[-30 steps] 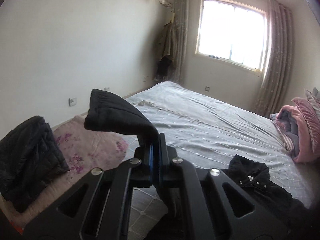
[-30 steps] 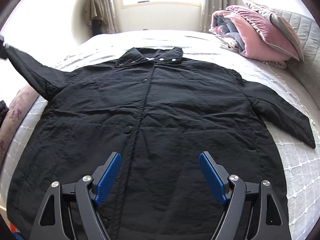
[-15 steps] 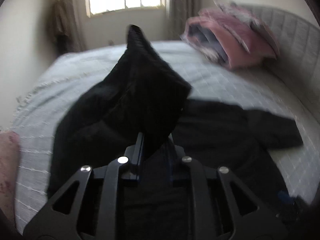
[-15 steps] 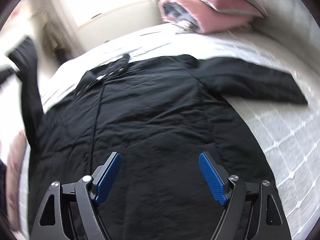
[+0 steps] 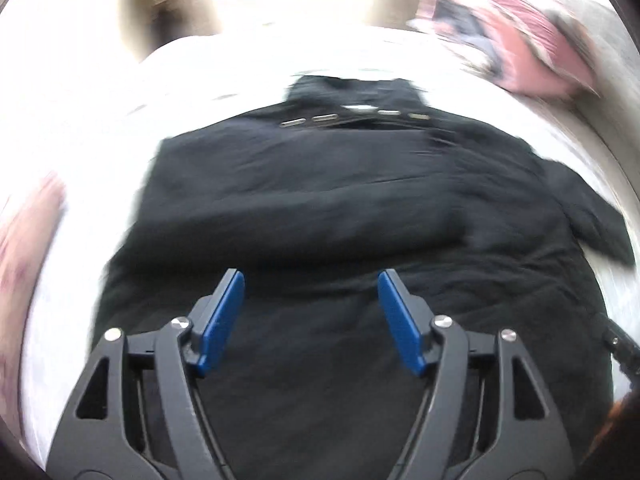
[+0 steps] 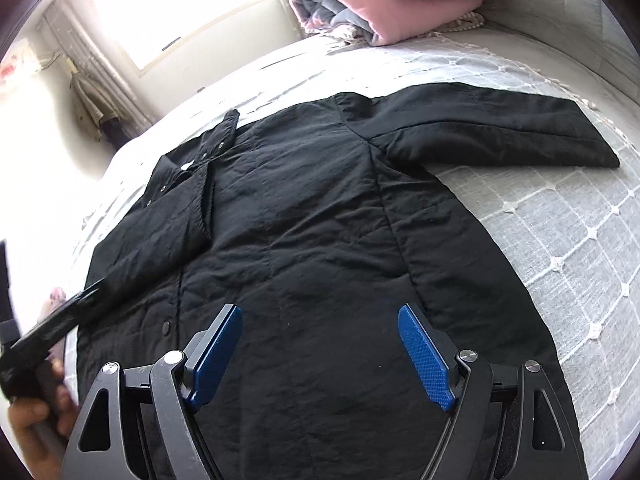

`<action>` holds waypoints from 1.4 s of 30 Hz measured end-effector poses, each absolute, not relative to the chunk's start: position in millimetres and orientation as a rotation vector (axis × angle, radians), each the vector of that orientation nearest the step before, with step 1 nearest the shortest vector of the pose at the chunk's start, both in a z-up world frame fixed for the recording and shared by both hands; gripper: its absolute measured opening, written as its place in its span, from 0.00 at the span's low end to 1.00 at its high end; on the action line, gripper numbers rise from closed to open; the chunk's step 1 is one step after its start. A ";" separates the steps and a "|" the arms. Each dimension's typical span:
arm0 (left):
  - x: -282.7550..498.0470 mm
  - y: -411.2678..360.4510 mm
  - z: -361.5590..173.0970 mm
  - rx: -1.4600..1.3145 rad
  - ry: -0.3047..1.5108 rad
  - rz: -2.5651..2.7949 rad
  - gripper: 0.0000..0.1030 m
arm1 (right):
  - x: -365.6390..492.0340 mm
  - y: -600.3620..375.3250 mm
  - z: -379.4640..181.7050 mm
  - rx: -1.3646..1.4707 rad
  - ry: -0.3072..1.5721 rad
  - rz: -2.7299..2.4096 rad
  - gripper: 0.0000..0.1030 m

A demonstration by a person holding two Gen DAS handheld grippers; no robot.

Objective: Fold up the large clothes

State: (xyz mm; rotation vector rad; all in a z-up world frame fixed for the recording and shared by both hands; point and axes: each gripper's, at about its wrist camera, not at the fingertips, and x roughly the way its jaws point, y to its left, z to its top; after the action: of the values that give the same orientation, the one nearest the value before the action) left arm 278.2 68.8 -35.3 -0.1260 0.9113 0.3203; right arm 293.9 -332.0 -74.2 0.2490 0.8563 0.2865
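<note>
A large black quilted coat (image 6: 320, 216) lies front up on the grey bed, collar toward the window. Its left sleeve (image 6: 160, 232) is folded across the chest. Its right sleeve (image 6: 500, 132) lies stretched out to the right. In the blurred left wrist view the coat (image 5: 340, 208) fills the middle. My left gripper (image 5: 311, 280) is open and empty above the coat's lower part. My right gripper (image 6: 320, 316) is open and empty above the coat's hem. The left gripper's body and the hand holding it (image 6: 36, 360) show at the left edge of the right wrist view.
A folded pink and grey quilt (image 6: 384, 4) lies at the head of the bed, also seen in the left wrist view (image 5: 520, 48). The grey quilted bedspread (image 6: 580, 232) extends right of the coat. A window (image 6: 188, 12) is behind.
My left gripper has let go of the left sleeve, which now lies across the coat's chest, and its jaws have opened. The right gripper has stayed open and turned toward the right sleeve.
</note>
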 end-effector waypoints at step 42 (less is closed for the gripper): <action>221.7 207.5 -106.7 -0.398 0.942 0.479 0.86 | 476.3 -658.0 -71.6 0.911 0.578 -0.178 0.08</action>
State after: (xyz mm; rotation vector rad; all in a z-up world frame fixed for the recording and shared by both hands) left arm 221.7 207.5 -106.7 -0.3985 0.9418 0.4786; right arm 476.3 -658.0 -71.6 0.9115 0.5781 -0.1776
